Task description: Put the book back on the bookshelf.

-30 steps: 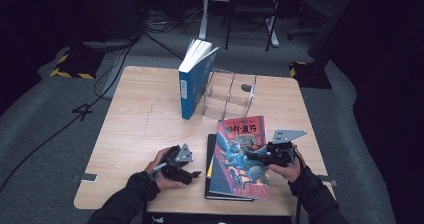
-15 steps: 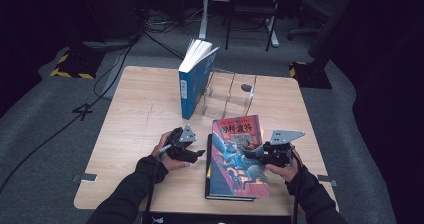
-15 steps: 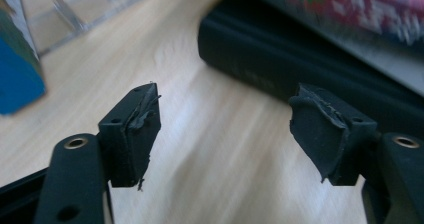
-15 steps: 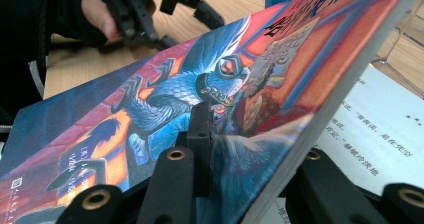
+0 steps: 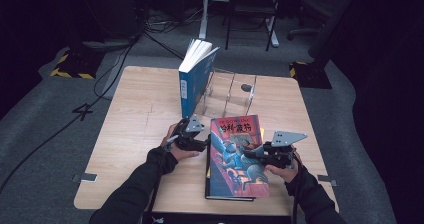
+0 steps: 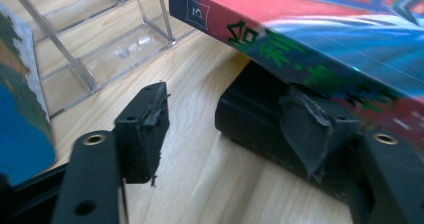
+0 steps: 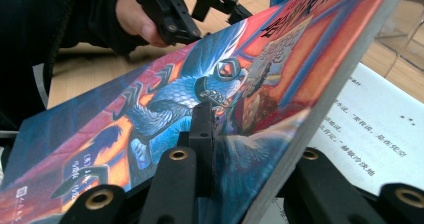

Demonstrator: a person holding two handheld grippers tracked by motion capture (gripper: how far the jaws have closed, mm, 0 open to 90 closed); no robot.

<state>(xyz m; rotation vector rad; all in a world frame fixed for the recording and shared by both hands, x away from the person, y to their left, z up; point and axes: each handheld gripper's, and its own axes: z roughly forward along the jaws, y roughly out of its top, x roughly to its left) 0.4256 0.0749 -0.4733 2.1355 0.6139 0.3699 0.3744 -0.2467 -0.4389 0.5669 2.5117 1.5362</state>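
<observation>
R gripper [image 5: 256, 154] clamped on red-cover book [image 5: 235, 154], lifted off black book [image 5: 212, 176]. L gripper [image 5: 202, 143] jaws apart, just been closing, at red book's spine edge, nothing gripped.

Illustrated book [image 5: 235, 154] lies atop another book [image 5: 220, 194], before the clear rack [image 5: 227, 94]
</observation>
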